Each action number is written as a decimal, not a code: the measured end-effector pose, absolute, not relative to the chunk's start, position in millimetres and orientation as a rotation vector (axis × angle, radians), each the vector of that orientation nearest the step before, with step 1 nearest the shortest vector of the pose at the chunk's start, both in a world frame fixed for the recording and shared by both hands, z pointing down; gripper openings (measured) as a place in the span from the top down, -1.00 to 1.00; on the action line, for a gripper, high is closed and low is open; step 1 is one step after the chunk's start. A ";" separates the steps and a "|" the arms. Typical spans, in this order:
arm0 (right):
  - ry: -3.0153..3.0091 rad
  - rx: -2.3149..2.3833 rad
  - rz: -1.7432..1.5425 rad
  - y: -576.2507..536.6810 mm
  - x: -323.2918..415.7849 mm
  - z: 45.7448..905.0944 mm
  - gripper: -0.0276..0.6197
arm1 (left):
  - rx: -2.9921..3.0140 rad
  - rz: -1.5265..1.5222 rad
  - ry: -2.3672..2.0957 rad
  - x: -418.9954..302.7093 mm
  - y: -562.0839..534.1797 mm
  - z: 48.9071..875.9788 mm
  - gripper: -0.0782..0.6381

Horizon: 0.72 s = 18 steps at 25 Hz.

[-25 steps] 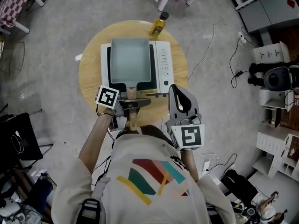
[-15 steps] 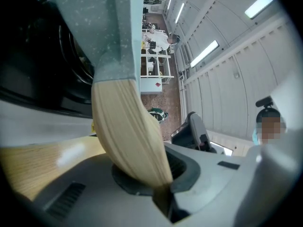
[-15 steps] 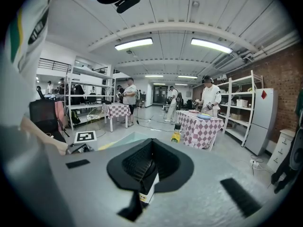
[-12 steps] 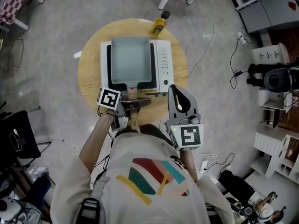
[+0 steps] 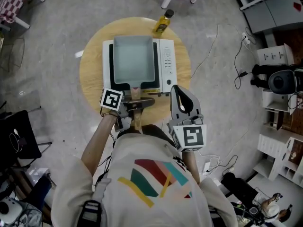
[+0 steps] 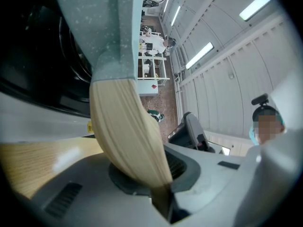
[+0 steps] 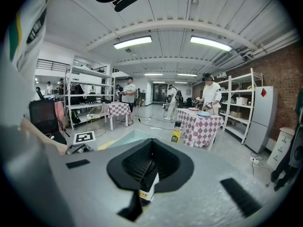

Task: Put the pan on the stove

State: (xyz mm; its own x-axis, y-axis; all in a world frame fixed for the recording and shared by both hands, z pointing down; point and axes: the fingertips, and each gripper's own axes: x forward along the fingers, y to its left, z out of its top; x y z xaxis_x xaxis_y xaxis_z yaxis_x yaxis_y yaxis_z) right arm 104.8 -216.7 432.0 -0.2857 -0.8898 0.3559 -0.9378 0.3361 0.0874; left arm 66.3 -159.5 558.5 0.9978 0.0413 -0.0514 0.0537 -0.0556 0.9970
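Note:
The grey-green square pan (image 5: 132,60) rests on the black top of the white stove (image 5: 165,65), its pale wooden handle (image 5: 134,92) pointing toward me. My left gripper (image 5: 135,103) is shut on that handle; in the left gripper view the handle (image 6: 125,131) runs down between the jaws and the pan body (image 6: 102,27) lies over the stove's dark top (image 6: 42,56). My right gripper (image 5: 182,100) hovers off the stove's front right corner, shut and holding nothing. In its own view the right gripper (image 7: 150,167) has its jaws together, nothing between them.
The stove stands on a round wooden table (image 5: 92,74). A yellow oil bottle (image 5: 162,23) stands at the table's far edge, behind the stove. Cables trail over the floor to the right. Checkered tables (image 7: 199,124), shelving and people fill the room beyond.

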 end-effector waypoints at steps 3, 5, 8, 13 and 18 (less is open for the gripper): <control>-2.252 1.623 0.219 -213.7 107.3 437.4 0.91 | 1.650 -0.027 0.068 66.8 -163.4 559.1 0.71; -2.241 1.625 0.240 -212.6 109.1 441.0 0.91 | 1.610 -0.084 0.064 68.5 -169.3 555.0 0.43; -2.240 1.624 0.256 -212.2 109.9 443.2 0.91 | 1.554 -0.180 0.088 70.5 -175.9 544.6 0.22; -2.252 1.608 0.243 -214.5 104.6 439.4 0.91 | 1.520 -0.226 0.096 66.7 -176.4 540.0 0.15; -2.245 1.583 0.247 -213.1 103.2 443.9 0.91 | 1.501 -0.305 0.014 55.5 -188.0 539.6 0.02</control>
